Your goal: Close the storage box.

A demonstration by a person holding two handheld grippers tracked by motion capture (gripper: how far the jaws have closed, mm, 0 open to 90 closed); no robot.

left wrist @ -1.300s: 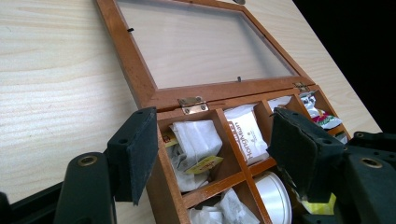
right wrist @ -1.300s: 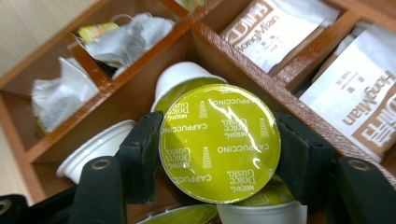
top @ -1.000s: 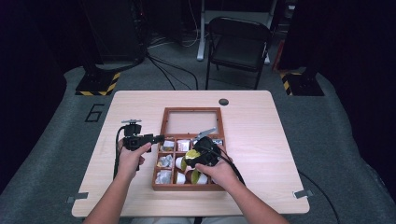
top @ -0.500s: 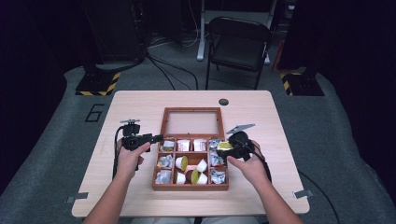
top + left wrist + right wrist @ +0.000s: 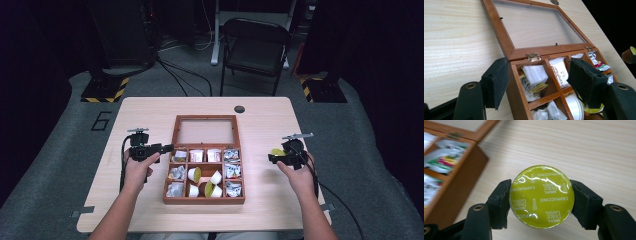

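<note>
Right of the wooden box (image 5: 204, 200), right claw (image 5: 541, 200) clamping green capsule (image 5: 542, 196), left claw (image 5: 539, 82) open astride box corner.

A recording lab or studio is suggested: a lone pale wooden table (image 5: 150, 115) is set on grey carpet (image 5: 65, 165), dark curtains are hung around it, stand bases marked with hazard tape (image 5: 102, 92) are seen, and cables and a folding chair (image 5: 255, 47) are placed behind.

Table (image 5: 150, 115) brightly lit, surroundings dark; glare on capsule foil (image 5: 541, 196); box (image 5: 446, 177) motion-blurred.
</note>
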